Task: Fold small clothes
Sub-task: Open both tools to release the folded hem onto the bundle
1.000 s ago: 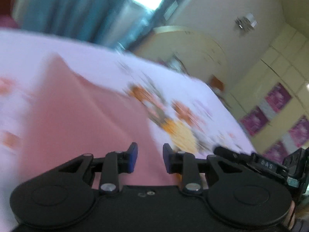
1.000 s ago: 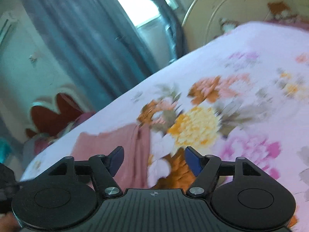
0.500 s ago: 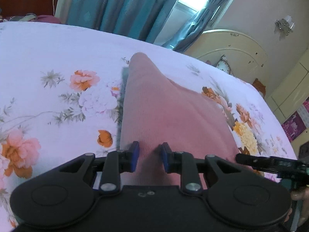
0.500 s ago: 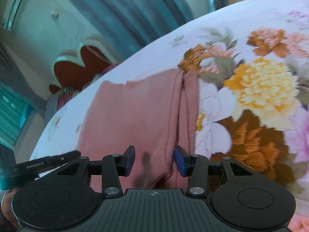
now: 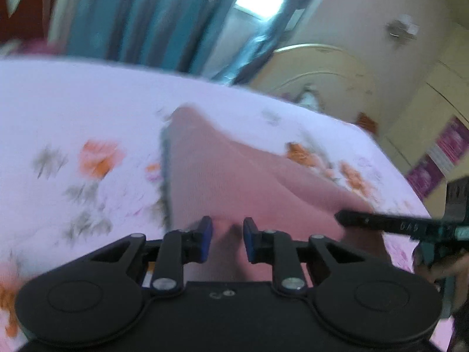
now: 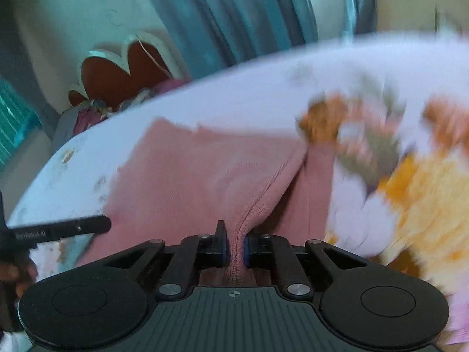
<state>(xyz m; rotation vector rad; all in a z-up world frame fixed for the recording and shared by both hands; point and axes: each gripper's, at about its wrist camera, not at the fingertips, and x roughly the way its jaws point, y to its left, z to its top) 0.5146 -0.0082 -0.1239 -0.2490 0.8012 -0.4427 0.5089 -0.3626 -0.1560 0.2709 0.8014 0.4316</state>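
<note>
A small pink knit garment [image 5: 234, 176] lies on the floral bed sheet [image 5: 73, 111]. In the left wrist view my left gripper [image 5: 225, 239] is over its near edge, jaws a little apart with pink cloth between the blue pads [image 5: 205, 239]; a grip is not clear. In the right wrist view the garment [image 6: 199, 173] is lifted into a ridge and my right gripper [image 6: 234, 249] is shut on its seamed edge. Each gripper shows at the side of the other's view: the right one [image 5: 395, 224], the left one [image 6: 55, 230].
The sheet [image 6: 410, 199] has large orange and yellow flowers to the right of the garment. Blue curtains [image 5: 140, 14] and a cream headboard [image 5: 322, 67] stand behind the bed. A red chair back [image 6: 123, 67] with clothes on it is beyond the bed's left edge.
My right gripper has closed from wide open onto the garment's edge and pulled it up into a ridge. My left gripper's jaws have widened slightly. Both views are blurred by motion.
</note>
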